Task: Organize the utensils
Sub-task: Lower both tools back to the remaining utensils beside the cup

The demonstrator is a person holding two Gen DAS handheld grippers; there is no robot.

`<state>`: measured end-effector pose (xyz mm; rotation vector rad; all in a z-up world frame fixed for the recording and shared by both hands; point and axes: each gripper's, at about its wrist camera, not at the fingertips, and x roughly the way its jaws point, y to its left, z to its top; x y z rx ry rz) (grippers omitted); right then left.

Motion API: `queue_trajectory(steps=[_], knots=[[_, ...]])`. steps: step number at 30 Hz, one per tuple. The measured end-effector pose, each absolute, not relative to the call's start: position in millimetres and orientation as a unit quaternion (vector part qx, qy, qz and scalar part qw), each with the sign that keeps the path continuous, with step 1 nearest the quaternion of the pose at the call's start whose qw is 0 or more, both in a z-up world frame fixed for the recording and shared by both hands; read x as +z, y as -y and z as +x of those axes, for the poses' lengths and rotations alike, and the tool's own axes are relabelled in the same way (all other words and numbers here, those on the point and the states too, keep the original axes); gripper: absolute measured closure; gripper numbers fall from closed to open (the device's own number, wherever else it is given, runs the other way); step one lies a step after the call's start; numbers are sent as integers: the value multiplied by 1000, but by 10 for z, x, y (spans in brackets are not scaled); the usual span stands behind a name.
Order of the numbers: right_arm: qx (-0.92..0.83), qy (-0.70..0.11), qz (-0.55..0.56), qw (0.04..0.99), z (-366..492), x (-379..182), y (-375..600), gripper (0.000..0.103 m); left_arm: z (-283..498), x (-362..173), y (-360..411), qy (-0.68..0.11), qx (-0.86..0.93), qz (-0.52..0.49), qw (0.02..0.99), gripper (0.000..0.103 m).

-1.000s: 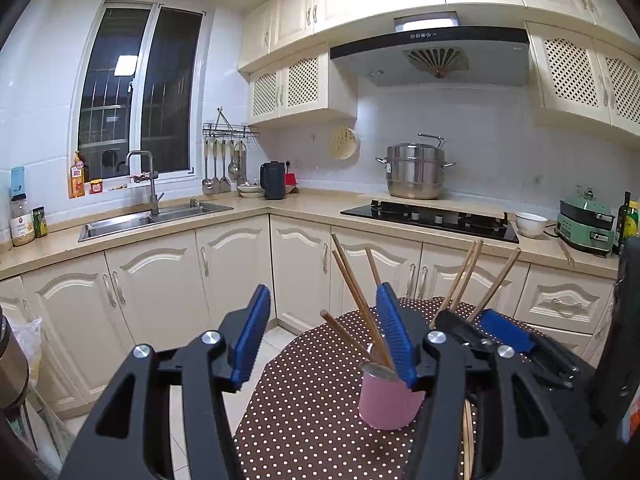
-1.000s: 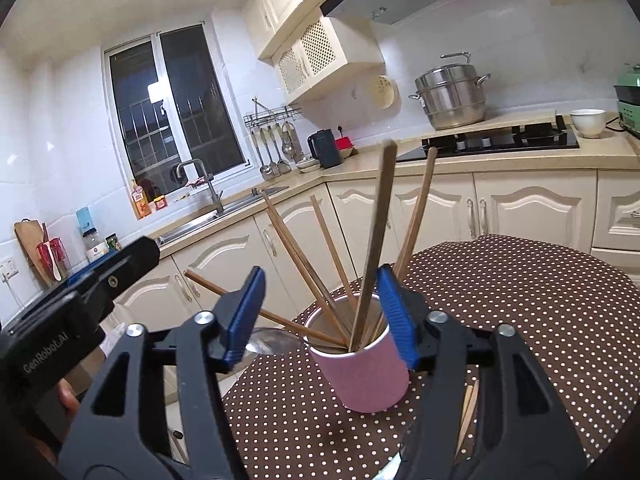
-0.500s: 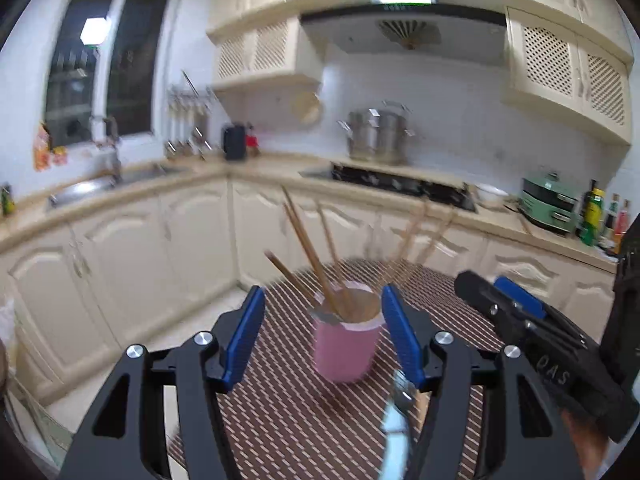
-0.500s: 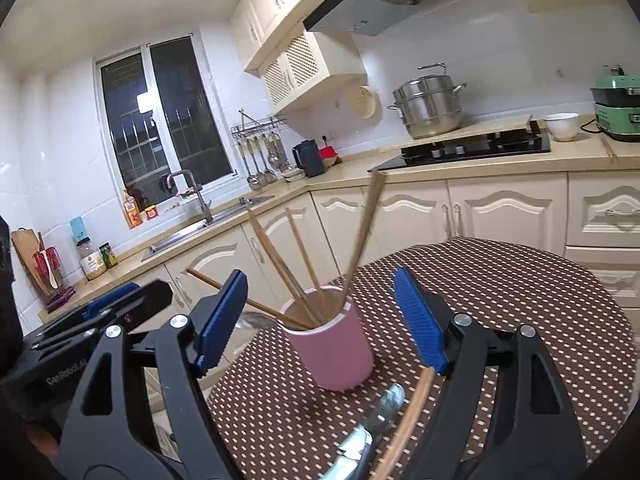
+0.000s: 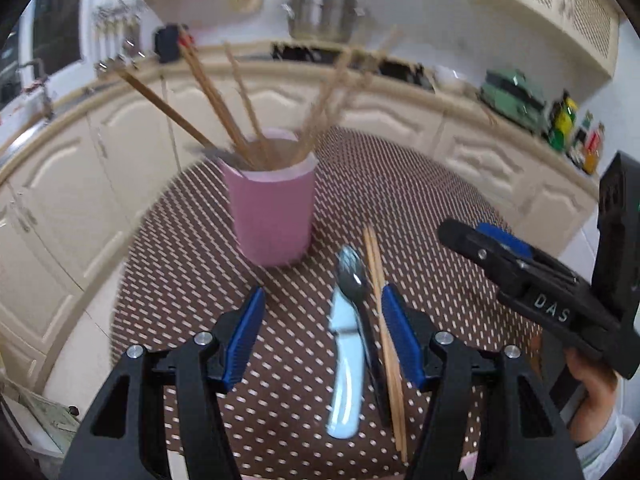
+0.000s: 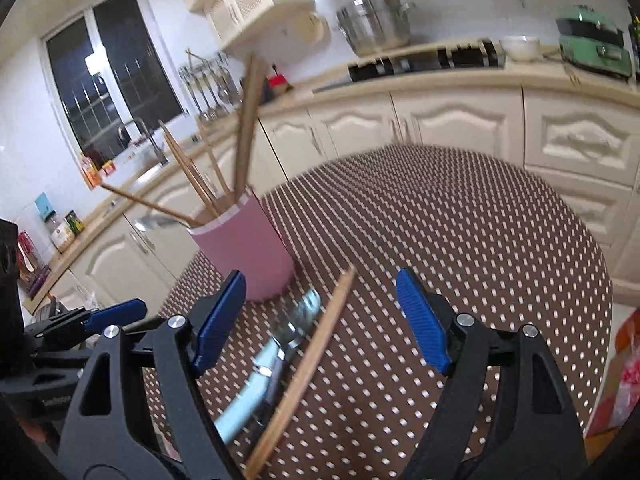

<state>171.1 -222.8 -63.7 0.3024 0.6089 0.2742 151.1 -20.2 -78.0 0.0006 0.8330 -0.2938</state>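
A pink cup (image 5: 270, 208) with several wooden chopsticks (image 5: 208, 92) stands on a brown dotted table (image 5: 180, 264); the cup also shows in the right wrist view (image 6: 250, 248). In front of it lie a metal spoon (image 5: 352, 276), a light-blue handled knife (image 5: 344, 364) and loose chopsticks (image 5: 384, 332). My left gripper (image 5: 322, 316) is open above these utensils. My right gripper (image 6: 320, 304) is open over a loose chopstick (image 6: 308, 364) and the blue-handled utensil (image 6: 248, 392). The right gripper also appears at the right of the left wrist view (image 5: 516, 268).
Cream kitchen cabinets (image 6: 452, 120) and a counter ring the table. A steel pot (image 6: 374, 20) sits on the stove, a green appliance (image 6: 592, 42) at far right. A sink and window (image 6: 112, 80) are at left. A red-white packet (image 6: 624, 372) lies at the table's right edge.
Both grippers have tilted down and drawn back from the cup, so the spoon, knife and loose chopsticks on the table now lie between the fingers. Both stay open.
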Motion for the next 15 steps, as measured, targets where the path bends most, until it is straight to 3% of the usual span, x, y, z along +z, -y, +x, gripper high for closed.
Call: queue_trajectory(steps=[4, 6, 9, 15], knots=[[124, -315, 159, 928, 1671, -828, 2337, 26, 1646, -1034, 274, -446, -168, -24, 879, 44], [122, -322, 165, 924, 1681, -910, 2423, 26, 1726, -1133, 330, -464, -182, -33, 866, 57], [118, -335, 173, 919, 1695, -1015, 2511, 26, 1850, -1284, 415, -492, -184, -35, 850, 65], [122, -350, 182, 911, 1687, -1143, 2583, 26, 1981, -1459, 542, -520, -173, -29, 836, 65]])
